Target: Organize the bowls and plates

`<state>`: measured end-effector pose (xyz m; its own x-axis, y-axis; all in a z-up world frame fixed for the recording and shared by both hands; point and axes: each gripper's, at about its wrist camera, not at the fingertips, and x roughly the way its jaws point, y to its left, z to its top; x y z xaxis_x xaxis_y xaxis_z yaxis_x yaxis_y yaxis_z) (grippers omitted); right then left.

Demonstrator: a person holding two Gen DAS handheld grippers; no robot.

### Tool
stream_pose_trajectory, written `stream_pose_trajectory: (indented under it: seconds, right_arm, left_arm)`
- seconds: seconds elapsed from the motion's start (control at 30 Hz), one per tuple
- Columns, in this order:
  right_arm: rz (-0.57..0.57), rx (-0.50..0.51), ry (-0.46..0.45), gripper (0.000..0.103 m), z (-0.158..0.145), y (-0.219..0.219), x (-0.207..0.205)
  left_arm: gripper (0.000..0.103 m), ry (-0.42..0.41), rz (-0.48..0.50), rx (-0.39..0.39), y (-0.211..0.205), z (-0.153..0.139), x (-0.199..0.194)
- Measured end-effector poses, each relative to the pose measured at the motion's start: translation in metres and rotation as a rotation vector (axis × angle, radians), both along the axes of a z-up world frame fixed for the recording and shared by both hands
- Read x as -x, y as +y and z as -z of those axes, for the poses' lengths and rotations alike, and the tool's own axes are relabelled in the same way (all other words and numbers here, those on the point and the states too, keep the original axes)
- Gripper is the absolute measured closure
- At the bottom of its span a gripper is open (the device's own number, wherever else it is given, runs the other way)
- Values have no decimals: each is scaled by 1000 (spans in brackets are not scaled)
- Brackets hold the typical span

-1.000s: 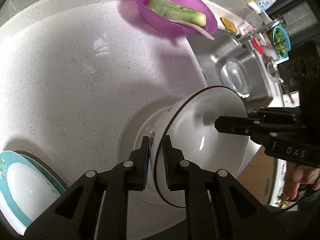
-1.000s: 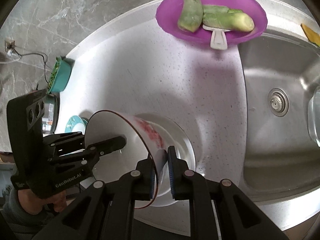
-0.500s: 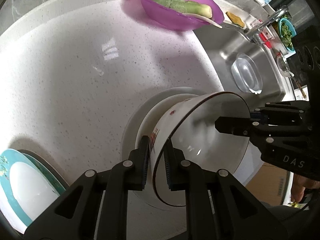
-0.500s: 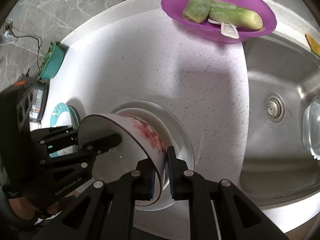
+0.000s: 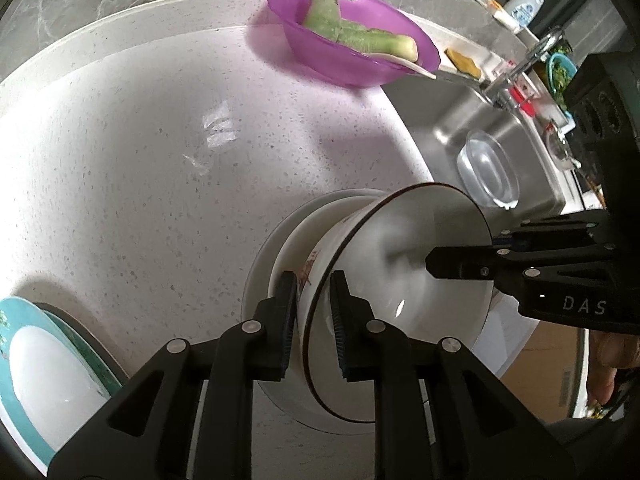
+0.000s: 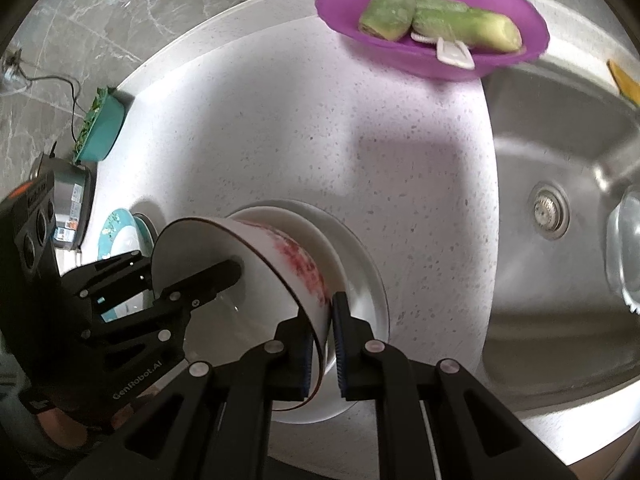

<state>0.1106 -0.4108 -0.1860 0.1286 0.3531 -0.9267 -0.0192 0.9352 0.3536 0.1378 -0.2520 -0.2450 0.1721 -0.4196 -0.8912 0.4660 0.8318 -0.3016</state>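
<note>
Two grippers tilt a bowl over a white plate

The left gripper (image 5: 313, 312) and right gripper (image 6: 322, 338) each pinch opposite rims of the red-patterned white bowl (image 5: 404, 280), which leans on the white plate (image 6: 366, 276) on the speckled countertop (image 5: 160, 160).

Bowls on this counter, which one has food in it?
The purple bowl near the sink, holding green vegetable pieces. The white bowl in both grippers' fingers is empty.

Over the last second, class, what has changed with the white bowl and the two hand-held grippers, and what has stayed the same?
The white bowl, tilted and pinched at opposite rim edges by the left hand-held gripper and right hand-held gripper, has sunk into the stacked white dishes. The left jaws have just been opening slightly, rim between them. Both keep their places on the rim; purple bowl and teal plate unchanged.
</note>
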Motion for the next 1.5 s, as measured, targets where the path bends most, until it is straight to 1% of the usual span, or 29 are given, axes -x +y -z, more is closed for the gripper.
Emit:
stream_pose_trajectory:
  seconds: [0.13, 0.27, 0.4, 0.43, 0.53, 0.6, 0.63, 0.67, 0.83, 0.97, 1.0, 1.03, 1.07, 1.1, 1.13, 1.17, 1.23, 1.3, 1.37, 1.5]
  right_arm:
    - [-5, 8, 13, 90, -2, 2, 2]
    - [-21, 20, 28, 87, -4, 5, 1]
    - [-32, 32, 28, 88, -4, 4, -1]
    - [-30, 33, 29, 89, -4, 4, 0]
    - [-19, 23, 33, 90, -3, 3, 1]
    - [-16, 19, 31, 90, -4, 3, 2]
    - [-12, 19, 27, 89, -5, 2, 2]
    - [-8, 14, 23, 85, -6, 2, 2]
    - [1, 20, 15, 85, -6, 0, 4]
    - [15, 1, -3, 85, -12, -2, 7]
    - [23, -14, -27, 84, -19, -5, 9]
    - [34, -34, -53, 74, -25, -8, 11]
    - [50, -51, -77, 54, -29, -14, 12]
    - [91, -65, -116, 43, -36, -24, 15]
    - [127, -67, -142, 26, -39, -34, 18]
    - [158, -71, -164, 22, -41, -42, 21]
    - [212, -76, -193, 22, -39, -64, 28]
    - [242, -54, -172, 23, -26, -80, 33]
    - [249, -56, -144, 31, -13, -88, 36]
    - [220, -74, -113, 31, 7, -86, 40]
  left_arm:
    - [87, 3, -26, 22, 6, 0, 2]
    - [78, 3, -41, 51, 9, -4, 4]
    - [77, -12, -66, 83, 15, -10, 4]
    - [77, -9, -73, 93, 17, -11, 3]
    - [76, -12, -82, 110, 21, -12, 2]
    - [62, -15, -90, 105, 22, -12, 2]
    - [49, -14, -96, 110, 24, -11, 1]
    - [47, -18, -105, 118, 26, -12, 1]
    - [47, -13, -89, 126, 24, -10, 1]
    - [47, -32, -95, 126, 27, -15, 2]
    - [47, -42, -99, 126, 29, -17, 2]
    - [46, -48, -102, 127, 31, -18, 1]
    - [42, -51, -104, 129, 34, -20, 0]
    - [39, -51, -107, 127, 37, -21, 0]
    - [37, -50, -120, 121, 41, -22, 0]
    - [37, -51, -136, 123, 46, -23, 0]
    - [34, -50, -161, 122, 57, -24, 1]
    - [34, -58, -212, 113, 71, -25, 3]
    - [34, -40, -232, 111, 81, -22, 4]
    - [34, 16, -238, 83, 89, -8, 13]
